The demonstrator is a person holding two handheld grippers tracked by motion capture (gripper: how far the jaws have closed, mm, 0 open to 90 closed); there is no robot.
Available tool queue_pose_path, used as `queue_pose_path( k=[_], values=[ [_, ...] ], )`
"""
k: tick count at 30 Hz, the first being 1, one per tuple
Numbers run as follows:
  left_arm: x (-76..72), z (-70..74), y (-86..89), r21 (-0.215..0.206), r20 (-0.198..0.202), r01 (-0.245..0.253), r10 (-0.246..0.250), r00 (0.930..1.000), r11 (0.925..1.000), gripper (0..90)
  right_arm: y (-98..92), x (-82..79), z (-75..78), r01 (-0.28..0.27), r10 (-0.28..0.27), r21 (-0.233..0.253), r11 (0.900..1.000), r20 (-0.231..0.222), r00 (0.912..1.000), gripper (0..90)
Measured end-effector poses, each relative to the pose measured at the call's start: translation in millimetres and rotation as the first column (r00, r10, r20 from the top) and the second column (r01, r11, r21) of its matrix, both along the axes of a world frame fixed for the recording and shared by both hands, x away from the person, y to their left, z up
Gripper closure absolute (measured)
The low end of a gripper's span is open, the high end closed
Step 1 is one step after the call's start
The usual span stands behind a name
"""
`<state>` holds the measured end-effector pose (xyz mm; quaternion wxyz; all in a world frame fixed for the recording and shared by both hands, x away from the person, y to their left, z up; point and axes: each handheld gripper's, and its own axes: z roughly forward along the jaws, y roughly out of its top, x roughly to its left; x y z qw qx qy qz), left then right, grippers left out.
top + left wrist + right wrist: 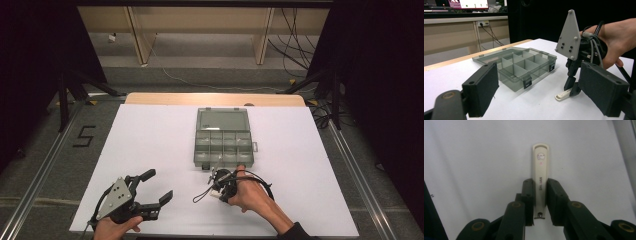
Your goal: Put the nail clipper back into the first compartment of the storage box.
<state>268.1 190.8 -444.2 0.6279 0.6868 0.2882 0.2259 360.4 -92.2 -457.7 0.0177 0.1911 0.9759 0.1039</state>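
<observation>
A cream nail clipper [541, 162] lies flat on the white table, its printed handle pointing away from my right gripper [539, 195]. That gripper points down at it, and both jaws press against its sides near the hinge end, so it is shut on it. In the left gripper view the nail clipper [563, 95] rests on the table under the right gripper [572, 90]. From above, the right gripper [216, 186] sits just in front of a clear compartment box [223, 131]. My left gripper [160, 184] hovers at the front left, open and holding nothing.
The compartment box [519, 67] stands open, lid laid back, and its several cells look bare. A cable loops from the right gripper across the table. The table's front edge [215, 234] is close behind both hands. Desk legs and cables stand beyond the far edge.
</observation>
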Motion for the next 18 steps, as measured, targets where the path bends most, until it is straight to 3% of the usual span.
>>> queue_pose_path(
  k=[2,4,6,18],
  values=[
    [-0.4,0.1,0.0,-0.002,-0.002,0.0,0.0,1.0,1.0,15.8,-0.4,-0.7,0.0,-0.054,0.055,-0.02,0.998,0.047,0.9974,76.9],
    [-0.4,0.2,0.2,-0.004,-0.001,0.0,0.0,1.0,1.0,15.7,-0.6,-2.5,0.1,-0.067,0.069,-0.024,0.997,0.065,0.9955,77.0],
    [-0.2,0.0,0.1,-0.008,-0.002,0.0,0.0,1.0,1.0,15.7,-1.5,-5.0,-0.2,-0.046,0.044,0.019,0.999,0.058,0.9973,77.0],
    [-0.7,0.4,-0.3,-0.01,-0.002,0.002,-0.002,1.0,1.0,15.7,-5.9,-5.4,5.4,-0.061,0.052,0.085,0.994,0.103,0.9933,77.1]
  ],
)
